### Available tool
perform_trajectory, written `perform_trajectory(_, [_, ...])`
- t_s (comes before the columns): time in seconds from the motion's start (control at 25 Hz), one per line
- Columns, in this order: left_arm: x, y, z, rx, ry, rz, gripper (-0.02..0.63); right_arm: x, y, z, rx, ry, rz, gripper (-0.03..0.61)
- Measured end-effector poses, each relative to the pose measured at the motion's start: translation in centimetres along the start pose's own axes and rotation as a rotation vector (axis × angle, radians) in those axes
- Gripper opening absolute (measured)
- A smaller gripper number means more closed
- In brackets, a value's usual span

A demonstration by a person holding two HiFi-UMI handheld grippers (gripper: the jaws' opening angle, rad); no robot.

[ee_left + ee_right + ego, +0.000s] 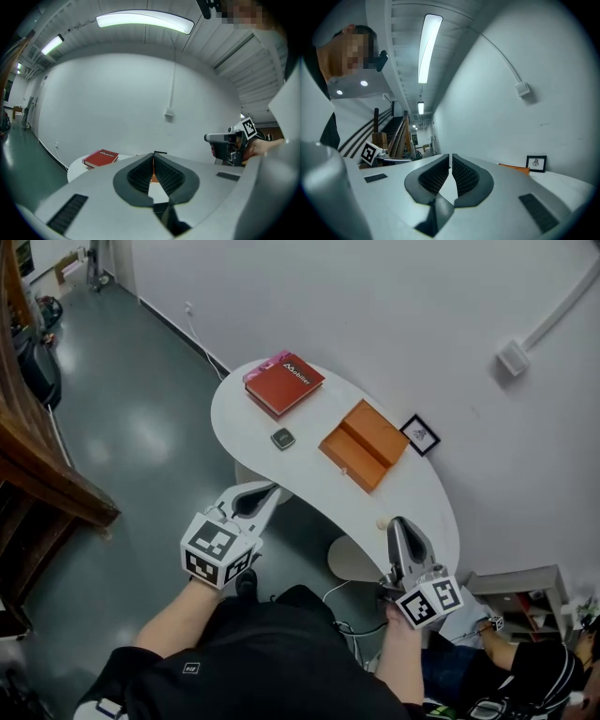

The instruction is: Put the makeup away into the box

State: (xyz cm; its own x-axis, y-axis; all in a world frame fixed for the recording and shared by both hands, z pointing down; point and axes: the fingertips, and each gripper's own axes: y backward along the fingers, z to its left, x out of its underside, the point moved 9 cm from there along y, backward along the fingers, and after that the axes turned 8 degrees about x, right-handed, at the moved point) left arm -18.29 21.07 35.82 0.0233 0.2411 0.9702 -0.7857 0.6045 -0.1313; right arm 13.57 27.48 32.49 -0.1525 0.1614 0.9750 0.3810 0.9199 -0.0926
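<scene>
A small dark square makeup compact (283,438) lies on the white curved table (234,418), between a red book and an orange box (364,444) that lies open. A small pale round item (382,523) sits near the table's front edge. My left gripper (274,487) hovers off the table's near side, below the compact, jaws shut and empty; its tips meet in the left gripper view (153,156). My right gripper (397,520) is at the table's front right edge, beside the pale item, also shut with nothing in it (450,156).
A red book (283,382) lies at the table's far left end. A small framed picture (419,434) leans on the wall behind the box. Wooden stairs (37,465) are at the left. Another person (525,667) sits at the lower right by a low shelf (525,592).
</scene>
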Motion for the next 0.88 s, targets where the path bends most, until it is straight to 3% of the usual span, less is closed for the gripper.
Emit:
perform_trajectory(0.16, [1.6,-1.7,0.9,0.019,0.044,0.049,0.014,0.2,-1.2,-1.1,0.011,-0.013,-0.012,0.04])
perform_trajectory(0.28, [1.5,-3.4,0.9,0.047,0.03,0.081,0.014,0.8,-1.3,-2.7,0.037,-0.027,-0.001,0.04])
perform_trajectory(0.48, [0.1,-7.8,1.3,0.07,-0.011,0.117,0.014,1.8,-1.5,-7.5,0.093,-0.089,-0.001,0.04])
perform_trajectory(0.88, [-0.3,-19.5,0.6,0.137,-0.022,0.195,0.014,2.8,-3.7,-16.9,0.101,-0.15,0.063,0.041])
